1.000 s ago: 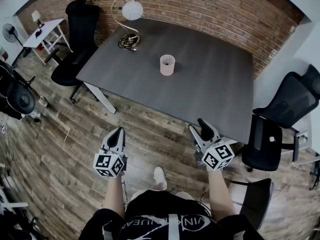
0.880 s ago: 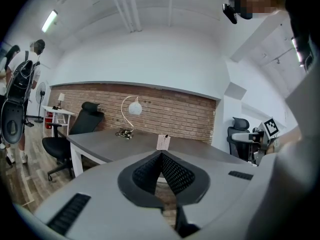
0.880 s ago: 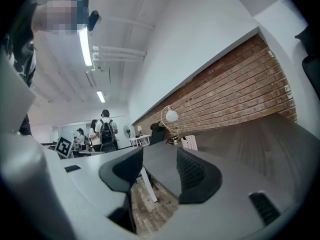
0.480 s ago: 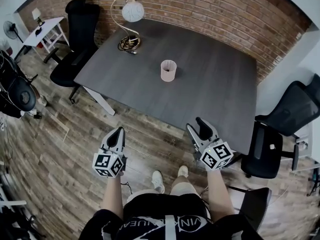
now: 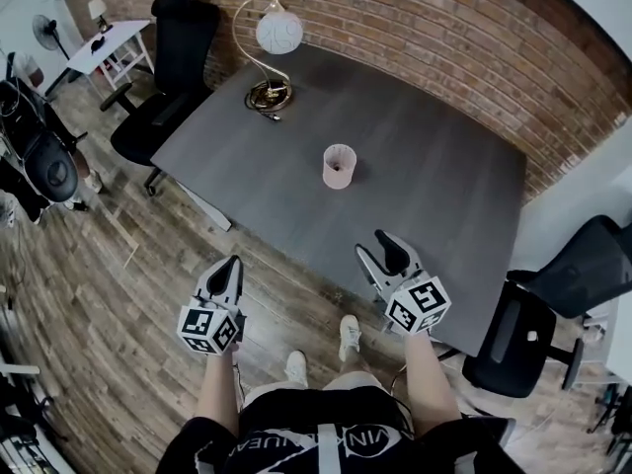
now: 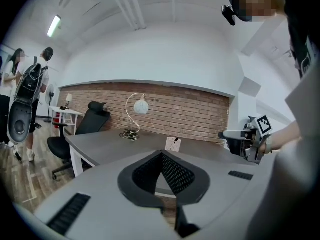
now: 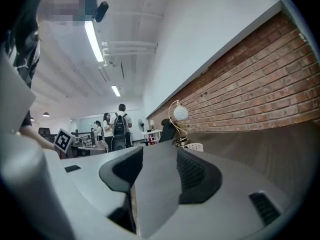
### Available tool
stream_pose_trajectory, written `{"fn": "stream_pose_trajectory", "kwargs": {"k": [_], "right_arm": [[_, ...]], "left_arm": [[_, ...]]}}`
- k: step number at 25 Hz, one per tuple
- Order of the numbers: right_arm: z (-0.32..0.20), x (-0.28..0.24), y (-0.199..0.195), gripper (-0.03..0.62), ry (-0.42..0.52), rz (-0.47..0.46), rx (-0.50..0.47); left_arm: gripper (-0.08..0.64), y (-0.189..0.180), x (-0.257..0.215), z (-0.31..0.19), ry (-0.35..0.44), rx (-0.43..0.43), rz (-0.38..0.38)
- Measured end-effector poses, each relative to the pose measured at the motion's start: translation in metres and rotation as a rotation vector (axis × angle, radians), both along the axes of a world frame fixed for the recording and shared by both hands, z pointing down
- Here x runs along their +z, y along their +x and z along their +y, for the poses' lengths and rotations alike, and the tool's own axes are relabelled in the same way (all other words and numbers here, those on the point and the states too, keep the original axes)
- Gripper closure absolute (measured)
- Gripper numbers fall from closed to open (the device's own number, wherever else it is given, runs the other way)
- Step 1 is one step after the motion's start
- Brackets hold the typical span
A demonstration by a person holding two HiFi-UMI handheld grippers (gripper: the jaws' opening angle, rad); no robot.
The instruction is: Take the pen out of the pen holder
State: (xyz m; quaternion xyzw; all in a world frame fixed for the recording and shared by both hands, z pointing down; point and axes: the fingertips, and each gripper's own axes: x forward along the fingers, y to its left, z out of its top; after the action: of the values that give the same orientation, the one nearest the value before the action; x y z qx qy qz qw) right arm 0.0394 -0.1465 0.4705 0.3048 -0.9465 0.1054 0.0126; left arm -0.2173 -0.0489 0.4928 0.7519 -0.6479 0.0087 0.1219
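Observation:
A pale pink mesh pen holder (image 5: 339, 165) stands upright near the middle of the dark grey table (image 5: 434, 186). In the left gripper view the pen holder (image 6: 173, 144) shows a dark pen (image 6: 176, 139) poking above its rim. My left gripper (image 5: 228, 270) hangs over the wooden floor just short of the table's near edge, its jaws meeting at the tips, nothing held. Over the table's near edge, my right gripper (image 5: 378, 253) is open and empty. Both are well short of the holder. In their own views, the left gripper (image 6: 161, 155) and the right gripper (image 7: 159, 152) point toward the table.
A curved lamp (image 5: 276, 36) with a white globe stands at the table's far left corner. Black office chairs sit at the left (image 5: 163, 87) and the right (image 5: 533, 314). A brick wall (image 5: 444, 28) runs behind the table. People (image 7: 119, 126) stand far off.
The person has stepped closer to the table. Both grippers now sit nearer its front edge, and the right one has come over the edge. The holder has not moved.

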Motion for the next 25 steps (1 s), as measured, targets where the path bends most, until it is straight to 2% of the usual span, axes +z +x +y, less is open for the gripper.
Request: {"fn": "stream_pose_trajectory", "kwargs": {"k": [9,19,25], "right_arm": [[-0.066,0.003,-0.012,0.393,0.016,0.035,-0.142],[-0.115,0.008,-0.008,0.393,0.031,0.049,-0.213],[-0.128,0.015,-0.014,0.393,0.026,0.035,-0.272]], "left_arm": [[0.545,0.011,-0.006,-0.051,0.015,-0.097,-0.012],[0.545,0.028,-0.004,-0.09,0.025,-0.157,-0.013],[0.545,0.035,-0.003,-0.099,0.028,-0.188,-0.028]]}}
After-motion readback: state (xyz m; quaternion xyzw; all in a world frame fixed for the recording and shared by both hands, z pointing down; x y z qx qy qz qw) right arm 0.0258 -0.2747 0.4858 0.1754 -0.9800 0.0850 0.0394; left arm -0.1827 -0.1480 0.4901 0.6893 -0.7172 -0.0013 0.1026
